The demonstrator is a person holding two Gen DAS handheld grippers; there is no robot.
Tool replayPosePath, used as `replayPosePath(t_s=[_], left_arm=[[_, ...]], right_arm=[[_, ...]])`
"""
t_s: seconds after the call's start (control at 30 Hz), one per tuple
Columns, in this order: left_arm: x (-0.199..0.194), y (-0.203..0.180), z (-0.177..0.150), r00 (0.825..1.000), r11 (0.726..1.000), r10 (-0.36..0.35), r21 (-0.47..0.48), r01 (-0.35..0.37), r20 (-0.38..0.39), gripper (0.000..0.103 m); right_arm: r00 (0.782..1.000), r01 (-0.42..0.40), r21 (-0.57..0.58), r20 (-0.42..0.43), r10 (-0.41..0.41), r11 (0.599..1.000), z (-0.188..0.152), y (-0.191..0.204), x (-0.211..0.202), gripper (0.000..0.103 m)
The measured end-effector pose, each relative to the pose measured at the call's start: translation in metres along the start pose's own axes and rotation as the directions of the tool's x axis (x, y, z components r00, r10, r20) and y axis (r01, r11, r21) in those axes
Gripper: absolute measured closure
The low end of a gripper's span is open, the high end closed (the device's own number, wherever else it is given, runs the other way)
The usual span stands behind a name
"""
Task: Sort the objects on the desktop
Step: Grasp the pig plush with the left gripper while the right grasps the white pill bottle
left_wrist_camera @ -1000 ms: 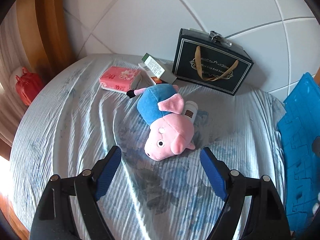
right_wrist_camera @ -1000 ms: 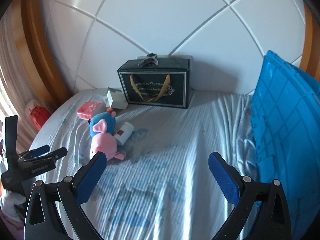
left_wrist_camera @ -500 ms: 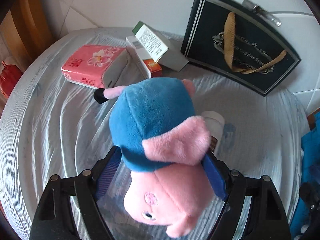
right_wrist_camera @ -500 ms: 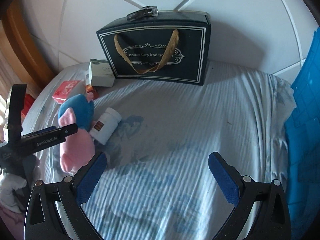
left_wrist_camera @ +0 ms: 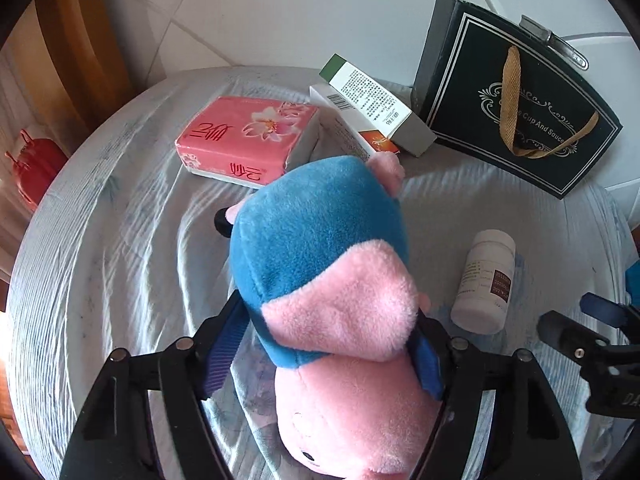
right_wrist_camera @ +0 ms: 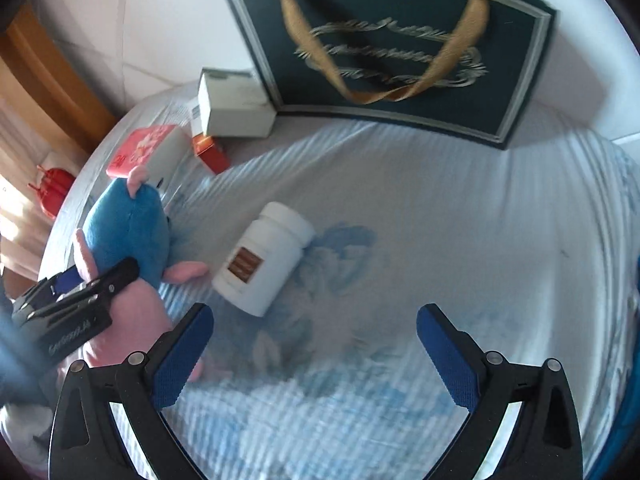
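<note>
Plush pig [left_wrist_camera: 320, 264] lies lengthwise between closing left gripper [left_wrist_camera: 324, 352] pads; bottle [right_wrist_camera: 264, 258] is seen ahead-left of spread right gripper [right_wrist_camera: 314, 344].

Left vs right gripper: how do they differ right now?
The left gripper has the plush pig between its fingers, its jaws having just been closing on it; the right gripper stands open with nothing between its fingers. The left sits over the pig; the right hangs short of the white bottle, touching nothing. Both have blue pads and point down at the cloth-covered table.

Daylit, fisheye-warped edges; right view motion-blurred
</note>
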State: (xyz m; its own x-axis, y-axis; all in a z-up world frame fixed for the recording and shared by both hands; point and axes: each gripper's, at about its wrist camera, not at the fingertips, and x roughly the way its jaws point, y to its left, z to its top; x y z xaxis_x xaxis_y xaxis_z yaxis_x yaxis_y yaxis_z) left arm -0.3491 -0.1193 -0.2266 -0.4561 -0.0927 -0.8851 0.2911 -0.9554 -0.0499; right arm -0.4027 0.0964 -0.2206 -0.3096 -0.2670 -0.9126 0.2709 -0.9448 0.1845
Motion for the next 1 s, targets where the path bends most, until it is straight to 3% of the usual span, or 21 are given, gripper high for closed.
replayPosePath(t_s=[0.13, 0.2, 0.27, 0.43, 0.5, 0.53, 0.7, 1.0], left_arm=[[0.010, -0.007, -0.002, 1.000, 1.000, -0.014, 0.013, 0.014, -0.004, 0.027], [0.014, -0.010, -0.002, 1.000, 1.000, -0.013, 0.024, 0.013, -0.002, 0.027], [0.018, -0.012, -0.002, 1.000, 1.000, -0.014, 0.027, 0.014, -0.001, 0.026], [0.020, -0.014, -0.002, 1.000, 0.999, -0.011, 0.045, 0.011, 0.005, 0.026], [0.019, -0.014, -0.003, 1.000, 0.999, -0.011, 0.050, 0.010, 0.012, 0.026], [0.018, -0.014, -0.003, 1.000, 0.999, -0.015, 0.046, 0.014, 0.017, 0.029], [0.003, -0.009, -0.007, 0.998, 0.999, -0.051, 0.014, 0.050, 0.039, 0.036], [-0.065, -0.015, -0.020, 0.988, 0.997, -0.082, 0.025, 0.079, 0.133, 0.037]], right_arm=[[1.000, 0.019, 0.018, -0.005, -0.019, 1.000, 0.013, 0.015, 0.016, 0.002], [1.000, 0.020, 0.021, -0.014, -0.020, 1.000, 0.019, 0.019, 0.021, 0.019], [0.999, 0.014, 0.028, -0.040, -0.013, 1.000, 0.023, 0.023, 0.030, 0.027], [0.997, 0.002, 0.043, -0.080, 0.001, 0.999, 0.026, 0.025, 0.051, 0.030], [0.996, -0.013, 0.054, -0.093, 0.018, 0.998, 0.025, 0.023, 0.056, 0.049], [0.995, -0.015, 0.060, -0.099, 0.021, 0.998, 0.024, 0.022, 0.058, 0.052], [0.997, 0.002, 0.022, -0.077, -0.001, 1.000, 0.016, 0.021, 0.044, 0.056], [0.998, 0.022, -0.043, 0.067, -0.019, 0.999, -0.004, 0.021, -0.045, 0.058]])
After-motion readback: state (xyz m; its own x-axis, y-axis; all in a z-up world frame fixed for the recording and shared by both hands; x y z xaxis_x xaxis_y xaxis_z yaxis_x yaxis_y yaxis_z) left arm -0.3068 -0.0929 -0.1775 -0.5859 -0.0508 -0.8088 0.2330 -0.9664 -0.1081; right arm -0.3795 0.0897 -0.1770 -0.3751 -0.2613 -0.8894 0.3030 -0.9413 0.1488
